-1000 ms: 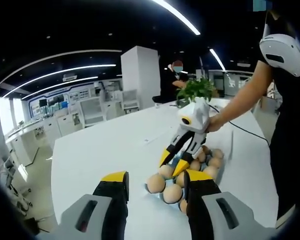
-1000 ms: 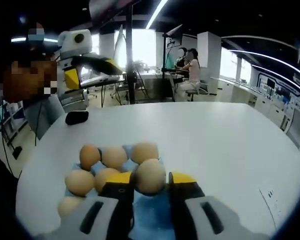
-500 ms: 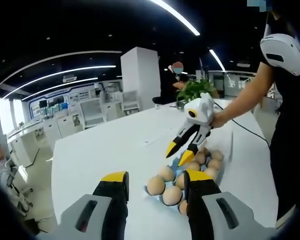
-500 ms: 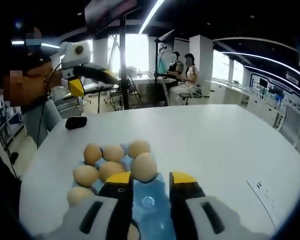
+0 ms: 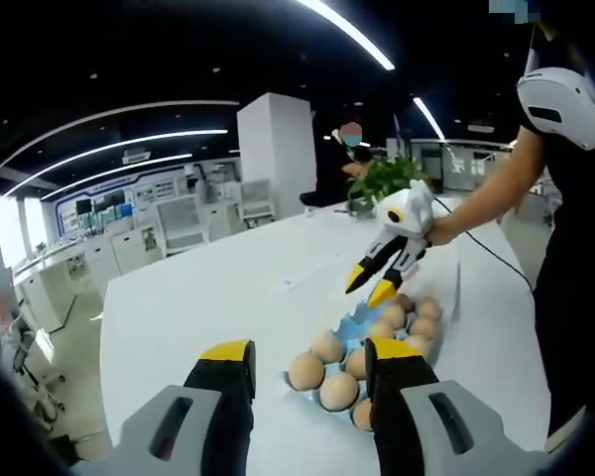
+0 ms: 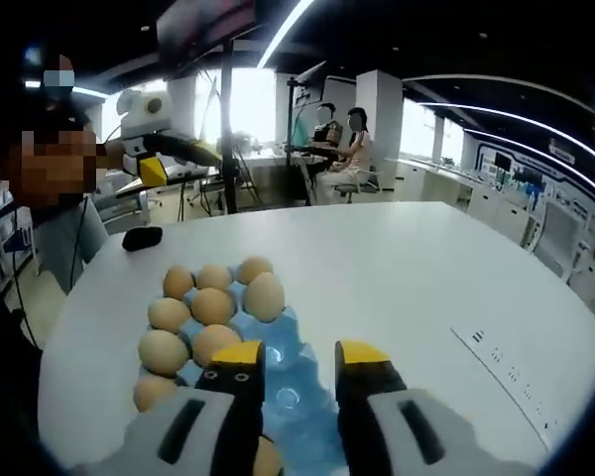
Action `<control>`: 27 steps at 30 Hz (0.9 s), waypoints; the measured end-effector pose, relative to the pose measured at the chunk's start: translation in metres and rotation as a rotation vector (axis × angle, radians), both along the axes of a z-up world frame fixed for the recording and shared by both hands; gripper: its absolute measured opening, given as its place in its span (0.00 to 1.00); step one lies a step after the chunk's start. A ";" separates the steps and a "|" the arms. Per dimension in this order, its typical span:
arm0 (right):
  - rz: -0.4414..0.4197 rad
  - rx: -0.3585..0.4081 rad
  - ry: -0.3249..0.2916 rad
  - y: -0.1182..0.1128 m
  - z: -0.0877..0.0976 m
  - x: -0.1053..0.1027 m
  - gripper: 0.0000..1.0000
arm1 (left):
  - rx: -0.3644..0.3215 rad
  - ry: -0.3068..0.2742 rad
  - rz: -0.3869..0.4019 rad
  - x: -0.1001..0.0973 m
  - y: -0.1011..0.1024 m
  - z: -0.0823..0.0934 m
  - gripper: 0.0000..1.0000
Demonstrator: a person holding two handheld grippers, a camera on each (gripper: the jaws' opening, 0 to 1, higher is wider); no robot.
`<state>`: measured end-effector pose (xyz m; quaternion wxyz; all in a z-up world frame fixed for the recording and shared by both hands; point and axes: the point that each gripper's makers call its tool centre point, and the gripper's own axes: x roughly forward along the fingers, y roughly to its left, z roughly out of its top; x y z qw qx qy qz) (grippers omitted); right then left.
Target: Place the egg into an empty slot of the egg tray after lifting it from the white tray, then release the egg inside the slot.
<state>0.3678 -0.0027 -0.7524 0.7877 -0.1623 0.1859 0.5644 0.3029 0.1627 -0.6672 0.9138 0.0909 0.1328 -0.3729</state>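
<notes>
White tabletop (image 6: 407,268) carries the blue egg tray (image 6: 293,352), whose far rows are full of brown eggs. A second ago the right gripper (image 6: 299,359) pinched an egg; now that egg (image 6: 265,296) sits in a slot and the gripper has lifted back, jaws parted and empty. Placement and release look done. Left gripper (image 5: 307,359) hovers beside the tray, jaws apart, holding nothing
</notes>
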 end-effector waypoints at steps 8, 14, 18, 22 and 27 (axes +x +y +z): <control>-0.071 -0.001 0.003 -0.034 0.001 0.002 0.28 | 0.004 -0.002 -0.003 0.000 -0.001 0.001 0.44; -0.113 -0.009 0.007 -0.057 -0.002 0.001 0.28 | 0.005 -0.004 0.000 -0.001 0.000 0.003 0.44; -0.153 -0.012 0.011 -0.073 -0.005 0.003 0.28 | 0.006 -0.003 -0.001 -0.002 0.000 0.003 0.44; -0.172 -0.024 0.012 -0.085 -0.008 0.003 0.28 | 0.003 -0.009 -0.002 0.000 -0.001 0.005 0.44; -0.228 -0.034 0.016 -0.110 -0.008 0.006 0.28 | 0.005 -0.006 -0.005 -0.001 -0.002 0.004 0.44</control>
